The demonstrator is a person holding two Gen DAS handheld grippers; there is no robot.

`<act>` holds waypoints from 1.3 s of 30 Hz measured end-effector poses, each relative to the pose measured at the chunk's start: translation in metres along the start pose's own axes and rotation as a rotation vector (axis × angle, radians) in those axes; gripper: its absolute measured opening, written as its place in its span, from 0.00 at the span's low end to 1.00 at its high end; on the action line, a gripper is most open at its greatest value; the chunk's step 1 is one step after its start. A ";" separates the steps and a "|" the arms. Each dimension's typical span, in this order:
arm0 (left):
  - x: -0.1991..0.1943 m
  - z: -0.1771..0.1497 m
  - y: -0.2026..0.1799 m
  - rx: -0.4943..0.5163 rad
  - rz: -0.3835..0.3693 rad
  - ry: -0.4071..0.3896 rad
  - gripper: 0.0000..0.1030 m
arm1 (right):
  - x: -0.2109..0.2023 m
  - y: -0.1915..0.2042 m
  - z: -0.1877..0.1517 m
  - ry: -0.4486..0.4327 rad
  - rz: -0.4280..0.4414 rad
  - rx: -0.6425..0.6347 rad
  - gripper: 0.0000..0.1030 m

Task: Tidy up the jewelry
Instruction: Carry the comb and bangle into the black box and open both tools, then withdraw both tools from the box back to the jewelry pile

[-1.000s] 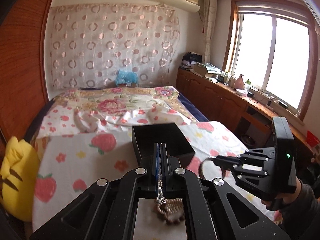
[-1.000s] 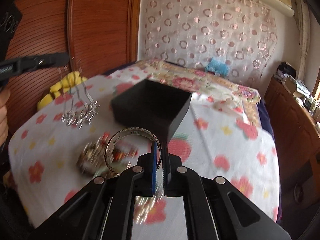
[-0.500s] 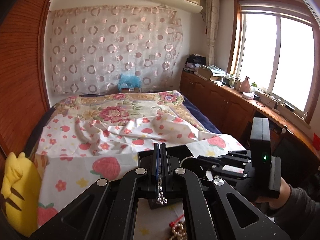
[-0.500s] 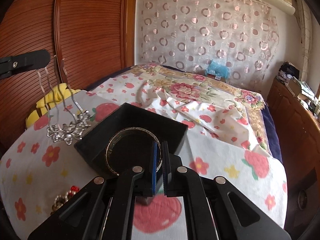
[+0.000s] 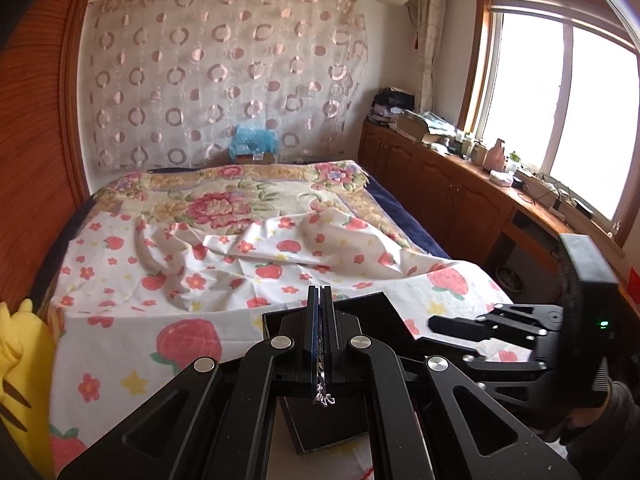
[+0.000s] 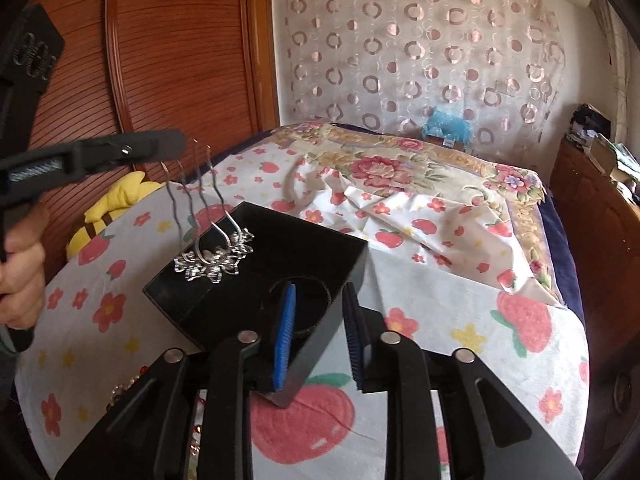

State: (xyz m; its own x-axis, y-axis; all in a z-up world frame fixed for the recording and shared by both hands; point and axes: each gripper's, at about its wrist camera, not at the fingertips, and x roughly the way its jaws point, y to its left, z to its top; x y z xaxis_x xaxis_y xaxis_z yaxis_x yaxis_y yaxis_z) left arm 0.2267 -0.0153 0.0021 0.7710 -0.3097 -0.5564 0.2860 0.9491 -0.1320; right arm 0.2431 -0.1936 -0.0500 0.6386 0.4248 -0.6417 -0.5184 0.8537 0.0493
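Bangle dropped in the box, comb next.

My right gripper (image 6: 318, 334) has just been opening, its jaws standing apart astride the near wall of the black box (image 6: 192, 300), nothing pinched; the bangle (image 6: 316, 320) lies inside. My left gripper (image 5: 320, 330) stays clamped on the silver hair comb (image 6: 214, 256), hanging over the box's far-left corner. I judge lowering and release come next; the bed around the box offers free room.
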 end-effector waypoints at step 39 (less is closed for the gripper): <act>-0.009 -0.039 -0.016 0.086 0.045 0.094 0.40 | -0.046 0.018 -0.052 0.025 -0.032 0.018 0.28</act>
State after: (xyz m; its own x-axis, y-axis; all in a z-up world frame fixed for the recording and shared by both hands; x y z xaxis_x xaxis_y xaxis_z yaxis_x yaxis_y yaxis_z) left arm 0.1930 -0.0252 -0.0232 0.7284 -0.2563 -0.6354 0.3031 0.9523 -0.0366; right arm 0.1747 -0.2133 -0.0589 0.6403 0.3893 -0.6622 -0.4874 0.8722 0.0415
